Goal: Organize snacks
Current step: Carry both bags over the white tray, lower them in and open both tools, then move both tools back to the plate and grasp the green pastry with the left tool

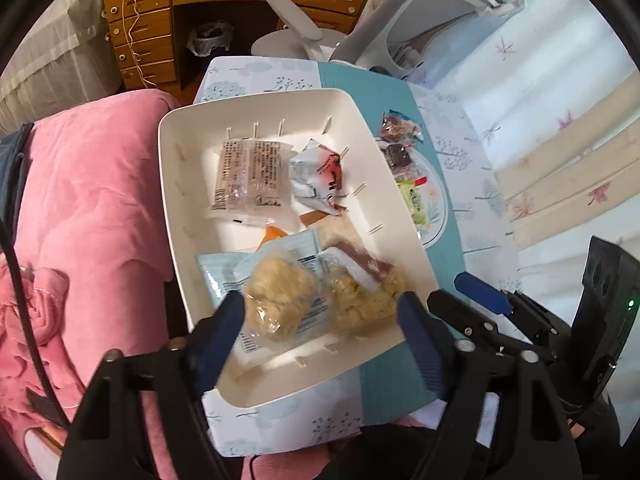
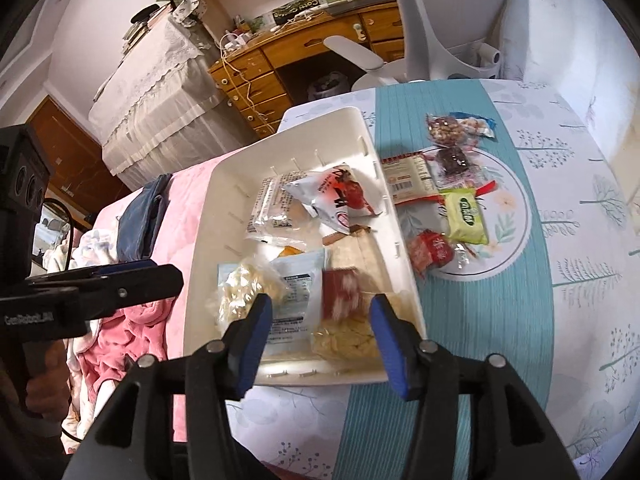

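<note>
A white plastic bin (image 1: 188, 216) (image 2: 404, 264) sits on the table and holds several wrapped snacks: pale noodle-like cakes (image 1: 276, 300) (image 2: 240, 292), a clear printed packet (image 1: 250, 176) and a white-and-red packet (image 1: 320, 176) (image 2: 340, 196). A small red packet (image 2: 342, 292) lies blurred in the bin between the right gripper's fingers. My left gripper (image 1: 322, 316) is open and empty over the bin's near end. My right gripper (image 2: 320, 320) is open over the bin's near right corner. More snacks lie on a round plate (image 2: 516, 236) (image 1: 438, 200) to the right, among them a green packet (image 2: 468, 216).
A pink blanket (image 1: 92, 208) lies left of the bin. A white office chair (image 2: 452, 32) and a wooden desk with drawers (image 1: 152, 28) stand beyond the table. A teal runner (image 2: 480, 320) crosses the tablecloth under the plate.
</note>
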`<state>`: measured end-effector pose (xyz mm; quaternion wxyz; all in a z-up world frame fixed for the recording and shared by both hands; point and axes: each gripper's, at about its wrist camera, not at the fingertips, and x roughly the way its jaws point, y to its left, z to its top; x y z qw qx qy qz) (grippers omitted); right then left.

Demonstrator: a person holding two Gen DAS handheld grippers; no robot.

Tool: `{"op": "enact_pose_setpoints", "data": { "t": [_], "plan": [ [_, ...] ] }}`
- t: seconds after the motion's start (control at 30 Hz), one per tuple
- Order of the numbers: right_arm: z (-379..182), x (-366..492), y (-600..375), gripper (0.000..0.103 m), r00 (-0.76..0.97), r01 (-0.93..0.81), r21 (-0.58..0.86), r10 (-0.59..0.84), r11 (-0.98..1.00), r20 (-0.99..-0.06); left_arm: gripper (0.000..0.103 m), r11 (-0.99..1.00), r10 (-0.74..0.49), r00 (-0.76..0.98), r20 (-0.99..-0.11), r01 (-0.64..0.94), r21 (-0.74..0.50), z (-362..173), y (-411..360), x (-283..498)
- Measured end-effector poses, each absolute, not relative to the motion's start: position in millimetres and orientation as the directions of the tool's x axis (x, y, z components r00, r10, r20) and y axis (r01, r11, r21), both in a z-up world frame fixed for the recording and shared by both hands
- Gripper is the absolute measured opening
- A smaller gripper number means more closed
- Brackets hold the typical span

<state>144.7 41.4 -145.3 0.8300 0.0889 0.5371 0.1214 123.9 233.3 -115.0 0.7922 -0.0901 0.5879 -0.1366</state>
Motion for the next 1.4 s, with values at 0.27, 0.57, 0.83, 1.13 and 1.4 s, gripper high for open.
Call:
{"op": "enact_pose_setpoints", "data": {
  "t": [0.27,0.57,0.83,1.13,1.4],
  "plan": [
    [-135.5,145.0,22.8,0.059,0.424,-0.090,0.245,0.260,0.965,-0.867,0.083,0.937,-0.350,0.295,-0.889,0.093,-0.338,-111.7,219.3,124.2],
    [-125.4,171.5,-26.7,0.062,0.440,-0.129,0.229,0.263,0.965,-0.858,0.083,0.941,-0.336,0.311,-0.889,0.068,-0.331,-108.5,166.0,129.9],
    [-124.5,202.4,-80.6,0.062,0.408,-0.215,0.224,0.295,0.951,-0.864,0.083,0.943,-0.304,0.343,-0.889,-0.027,-0.333,-112.7,105.9,140.8],
    [-124.8,236.2,-137.8,0.063,0.408,-0.300,0.181,0.297,0.937,-0.863,0.083,0.941,-0.275,0.342,-0.899,-0.096,-0.324,-123.8,43.2,161.4],
    [-131.7,276.0,-170.6,0.063,0.442,-0.374,0.100,0.272,0.922,-0.855,0.083,0.952,-0.212,0.299,-0.930,-0.153,-0.266,-145.1,-0.1,197.7]
  ]
}}
